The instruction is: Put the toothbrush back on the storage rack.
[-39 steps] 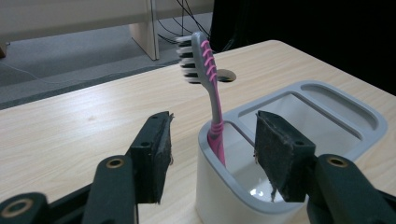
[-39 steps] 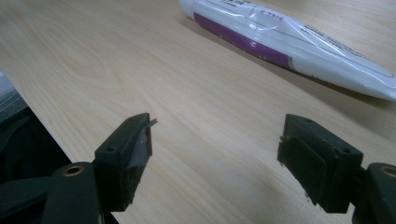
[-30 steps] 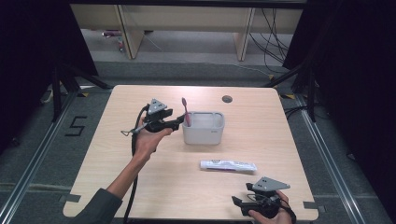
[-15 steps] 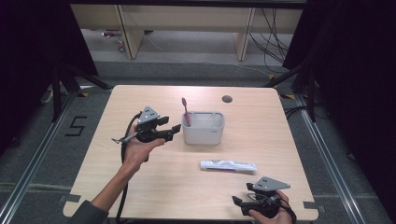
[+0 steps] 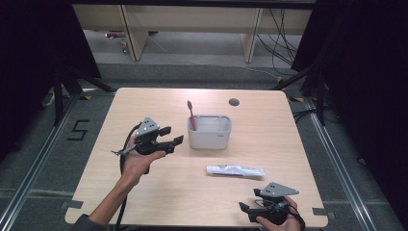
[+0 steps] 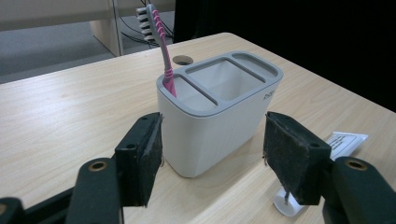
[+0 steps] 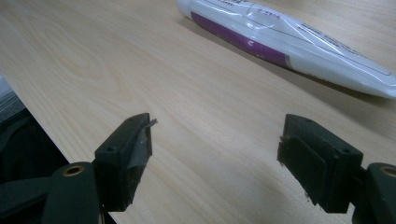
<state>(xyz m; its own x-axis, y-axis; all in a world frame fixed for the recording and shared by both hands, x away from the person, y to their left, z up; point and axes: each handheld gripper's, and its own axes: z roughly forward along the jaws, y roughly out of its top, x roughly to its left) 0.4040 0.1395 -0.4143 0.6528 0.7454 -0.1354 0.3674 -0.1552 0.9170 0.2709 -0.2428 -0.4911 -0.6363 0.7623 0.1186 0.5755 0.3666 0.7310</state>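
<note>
The toothbrush (image 5: 191,114) stands in the left end slot of the holder (image 5: 210,133), from which the left gripper (image 5: 171,136) has withdrawn leftward, jaws just opening and empty, placement apparently complete; right gripper (image 5: 246,210) jaws apart.

We have drawn our left gripper (image 5: 172,136) back from the holder (image 5: 210,139), its jaws just opening, nothing between them.

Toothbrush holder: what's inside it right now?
One pink toothbrush stands in the end slot of the toothbrush holder, bristles up. The other two compartments look empty, though their bottoms are hidden by the walls.
</note>
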